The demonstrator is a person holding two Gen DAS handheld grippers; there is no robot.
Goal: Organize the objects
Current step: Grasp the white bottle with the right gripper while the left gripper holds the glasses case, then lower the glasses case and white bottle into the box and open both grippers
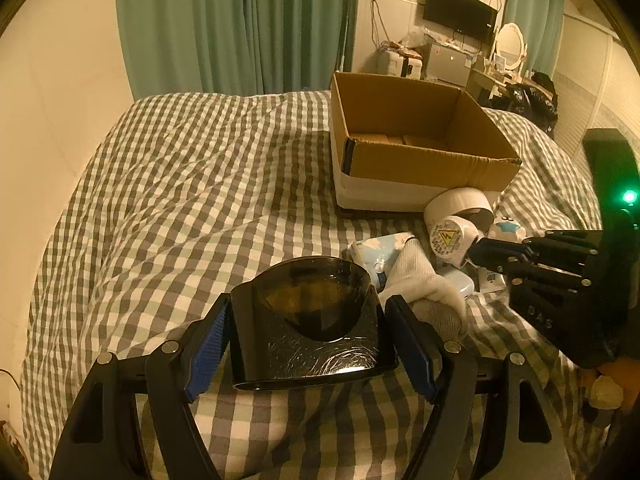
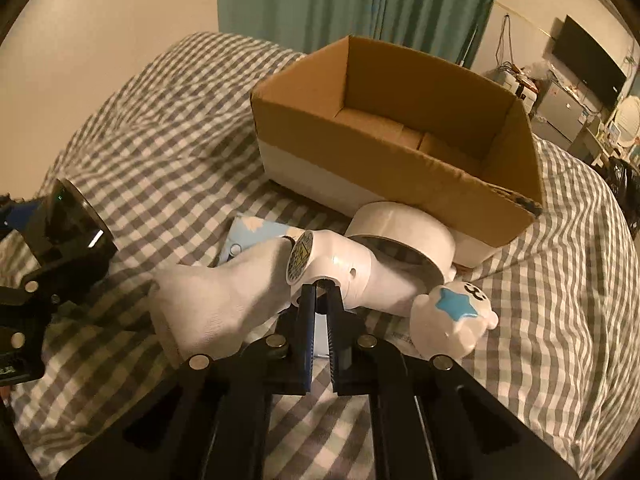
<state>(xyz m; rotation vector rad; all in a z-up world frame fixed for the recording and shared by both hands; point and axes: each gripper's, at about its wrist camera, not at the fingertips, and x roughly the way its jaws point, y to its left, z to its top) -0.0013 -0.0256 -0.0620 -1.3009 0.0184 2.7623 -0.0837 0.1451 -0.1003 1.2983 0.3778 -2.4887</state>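
My left gripper (image 1: pixel 308 332) is shut on a glossy black box-shaped object with a dark curved lid (image 1: pixel 308 320), held above the checked bed; it also shows in the right wrist view (image 2: pixel 70 224). My right gripper (image 2: pixel 320 300) is closed on a small part of a white cylindrical device with a yellow warning sticker (image 2: pixel 336 264), also seen from the left wrist view (image 1: pixel 450 238). Around it lie a white sock (image 2: pixel 224 304), a white tape roll (image 2: pixel 400 228), a white figurine with a blue star (image 2: pixel 452 320) and a light blue packet (image 2: pixel 252 232). An open cardboard box (image 2: pixel 400 120) stands behind.
The checked bedspread (image 1: pixel 180 184) stretches wide to the left of the cardboard box (image 1: pixel 416 136). Green curtains (image 1: pixel 240 24) hang behind the bed. A television, cabinets and a mirror stand at the far right.
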